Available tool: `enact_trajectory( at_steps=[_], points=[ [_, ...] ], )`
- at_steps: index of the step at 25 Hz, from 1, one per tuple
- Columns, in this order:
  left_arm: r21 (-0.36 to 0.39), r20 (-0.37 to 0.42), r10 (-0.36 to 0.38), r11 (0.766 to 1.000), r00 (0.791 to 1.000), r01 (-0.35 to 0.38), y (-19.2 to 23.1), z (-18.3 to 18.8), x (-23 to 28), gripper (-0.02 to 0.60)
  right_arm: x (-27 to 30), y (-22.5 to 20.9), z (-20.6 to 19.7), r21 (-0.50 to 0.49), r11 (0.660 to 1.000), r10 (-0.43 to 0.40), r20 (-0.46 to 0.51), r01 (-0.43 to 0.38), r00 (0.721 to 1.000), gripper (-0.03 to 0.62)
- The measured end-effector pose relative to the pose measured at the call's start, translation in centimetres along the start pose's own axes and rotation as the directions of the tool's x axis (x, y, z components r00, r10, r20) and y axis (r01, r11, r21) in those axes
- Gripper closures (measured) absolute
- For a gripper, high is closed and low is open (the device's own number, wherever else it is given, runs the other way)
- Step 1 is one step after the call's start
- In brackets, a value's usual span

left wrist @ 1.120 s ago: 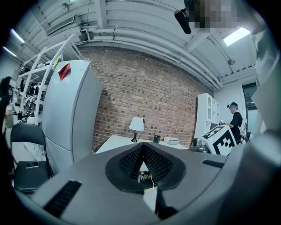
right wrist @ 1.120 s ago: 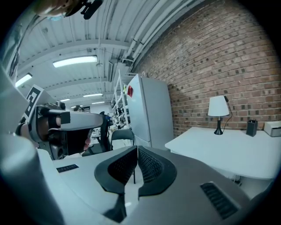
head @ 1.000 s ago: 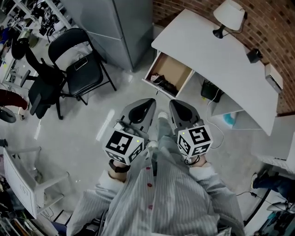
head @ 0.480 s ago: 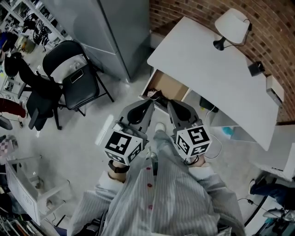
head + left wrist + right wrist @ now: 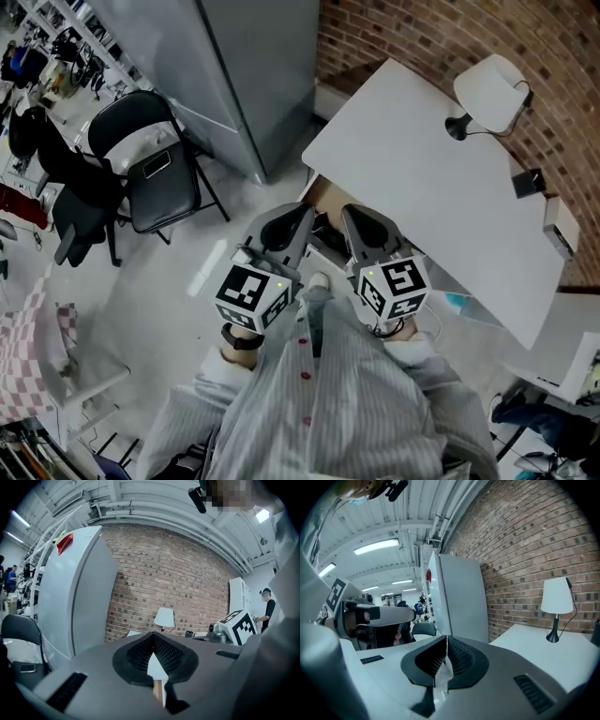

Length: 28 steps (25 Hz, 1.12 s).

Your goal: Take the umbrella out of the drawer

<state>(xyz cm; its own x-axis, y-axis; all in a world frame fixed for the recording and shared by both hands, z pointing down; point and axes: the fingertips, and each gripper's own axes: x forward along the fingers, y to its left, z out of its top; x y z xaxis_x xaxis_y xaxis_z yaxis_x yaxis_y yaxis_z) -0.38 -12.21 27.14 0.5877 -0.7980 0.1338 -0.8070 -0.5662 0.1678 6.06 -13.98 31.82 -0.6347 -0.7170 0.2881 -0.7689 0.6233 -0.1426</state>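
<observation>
one drawer point(image 5: 322, 195) stands pulled out from under the near left edge of the one white desk point(image 5: 422, 178). one dark shape point(image 5: 328, 227) lies inside it. i take it for the umbrella, but it is too small and too covered to be sure.

i hold two grippers side by side, both pointing at that drawer. the dark shape shows in the gap between their tips, just beyond them and touching neither. my left gripper point(image 5: 306, 208) has its jaws together with nothing between the pads. my right gripper point(image 5: 349, 212) is closed the same way and empty. each carries one marker cube, near my hands.

most of the drawer is hidden behind the two grippers in the head view, so only a strip of its brown inside and the dark shape show. neither gripper view shows into the drawer; each looks over its own closed jaws.

on the desk i count one white lamp point(image 5: 489, 89) at the far right, one small dark box point(image 5: 528, 181) and one pale box point(image 5: 562, 228) at the right edge. one brick wall point(image 5: 450, 37) runs behind the desk. one tall grey cabinet point(image 5: 253, 66) stands to the far left of the desk, with one black folding chair point(image 5: 159, 173) left of it.
</observation>
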Motion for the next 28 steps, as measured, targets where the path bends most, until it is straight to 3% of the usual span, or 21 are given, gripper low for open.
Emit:
enact_trajectory(
  at_steps=[8, 20, 28],
  points=[
    [-0.024, -0.017, 0.02, 0.999, 1.0, -0.02, 2.3, -0.6, 2.6, 0.574, 2.6, -2.3, -0.2, 0.01, 1.0, 0.01, -0.031, -0.01, 0.999, 0.559],
    [-0.022, -0.068, -0.004, 1.0, 0.998, 0.002, 4.3, -1.3, 3.4, 0.572, 5.3, -2.4, -0.7, 0.014, 1.0, -0.008, -0.066, 0.009, 0.998, 0.557],
    [-0.029, -0.094, -0.011, 1.0, 0.996, 0.008, 6.4, -4.9, 4.2, 0.572, 7.5, -2.7, -4.4, -0.003, 1.0, -0.029, -0.121, 0.028, 0.992, 0.559]
  ],
)
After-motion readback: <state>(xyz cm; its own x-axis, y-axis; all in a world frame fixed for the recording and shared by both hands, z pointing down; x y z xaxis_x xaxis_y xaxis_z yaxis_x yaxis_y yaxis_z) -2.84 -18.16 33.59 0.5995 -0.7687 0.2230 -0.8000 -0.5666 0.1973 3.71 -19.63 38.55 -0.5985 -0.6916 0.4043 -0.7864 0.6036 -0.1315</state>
